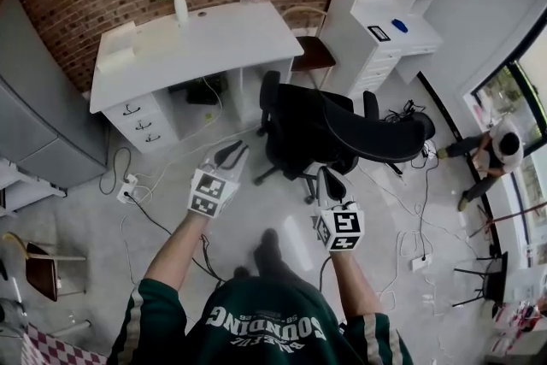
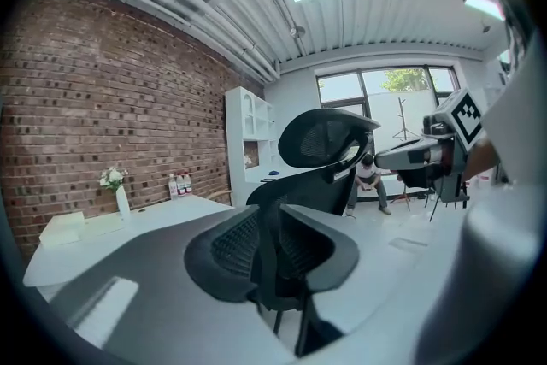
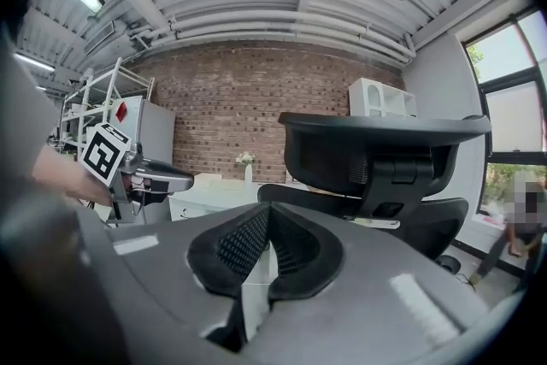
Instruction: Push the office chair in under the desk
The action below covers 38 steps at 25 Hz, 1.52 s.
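Note:
The black office chair (image 1: 342,128) stands on the floor right of the desk's knee gap, with its mesh backrest toward me. The white desk (image 1: 214,38) stands against the brick wall. My left gripper (image 1: 229,156) is held out short of the chair's left side, its jaws a narrow slit apart with nothing between them. My right gripper (image 1: 329,181) is shut and empty, just short of the backrest. The left gripper view has the chair (image 2: 329,141) beyond its own jaws (image 2: 275,226). In the right gripper view the backrest (image 3: 385,158) looms close past its closed tips (image 3: 267,222).
A drawer unit (image 1: 141,124) fills the desk's left side. Cables (image 1: 145,209) run over the floor by my feet. A wooden chair (image 1: 312,51) and a white shelf unit (image 1: 385,21) stand right of the desk. A person (image 1: 496,150) sits at the far right.

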Available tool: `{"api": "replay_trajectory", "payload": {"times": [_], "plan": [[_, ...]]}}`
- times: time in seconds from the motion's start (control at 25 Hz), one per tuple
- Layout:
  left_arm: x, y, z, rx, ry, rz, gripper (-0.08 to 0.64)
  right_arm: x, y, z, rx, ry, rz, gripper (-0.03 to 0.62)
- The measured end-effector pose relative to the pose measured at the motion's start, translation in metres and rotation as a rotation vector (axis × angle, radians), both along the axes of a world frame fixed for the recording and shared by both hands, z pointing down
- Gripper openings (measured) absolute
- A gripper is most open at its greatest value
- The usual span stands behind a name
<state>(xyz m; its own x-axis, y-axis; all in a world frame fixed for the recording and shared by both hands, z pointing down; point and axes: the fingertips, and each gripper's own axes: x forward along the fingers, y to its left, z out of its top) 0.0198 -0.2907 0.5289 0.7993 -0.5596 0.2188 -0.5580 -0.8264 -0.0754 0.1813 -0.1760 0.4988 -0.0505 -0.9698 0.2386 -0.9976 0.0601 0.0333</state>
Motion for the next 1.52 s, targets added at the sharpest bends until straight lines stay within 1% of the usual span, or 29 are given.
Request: {"api": "replay_trajectory", "payload": {"times": [0.16, 0.24, 0.28, 0.32, 0.56, 0.64, 0.84, 1.04, 1.24, 1.52], "plan": [[0.023, -0.010, 0.001, 0.001, 0.000, 0.013, 0.156, 0.012, -0.003, 0.012, -0.027, -0.006, 0.000, 0.002], [0.031, -0.018, 0.004, 0.000, 0.000, 0.012, 0.159, 0.017, -0.004, 0.018, -0.043, -0.010, 0.005, 0.002], [0.035, -0.022, 0.007, -0.006, -0.002, 0.015, 0.179, 0.020, -0.004, 0.020, -0.050, -0.013, 0.010, 0.002], [0.040, -0.025, 0.009, -0.014, -0.004, 0.021, 0.215, 0.023, -0.005, 0.022, -0.055, -0.017, 0.015, 0.002], [0.064, -0.038, 0.023, -0.024, -0.026, 0.056, 0.249, 0.043, -0.006, 0.032, -0.073, -0.027, 0.050, 0.002], [0.071, -0.042, 0.025, -0.023, -0.036, 0.066, 0.271, 0.049, -0.006, 0.035, -0.081, -0.028, 0.056, 0.002], [0.088, -0.053, 0.023, -0.001, -0.058, 0.092, 0.315, 0.057, 0.000, 0.040, -0.094, -0.030, 0.080, 0.002], [0.108, -0.070, 0.031, 0.024, -0.096, 0.112, 0.380, 0.069, 0.008, 0.044, -0.108, -0.031, 0.115, 0.002], [0.131, -0.087, 0.041, 0.035, -0.139, 0.129, 0.394, 0.090, 0.022, 0.049, -0.126, -0.037, 0.154, 0.002], [0.145, -0.114, 0.065, 0.018, -0.193, 0.116, 0.413, 0.115, 0.036, 0.061, -0.160, -0.050, 0.210, 0.002]]}}
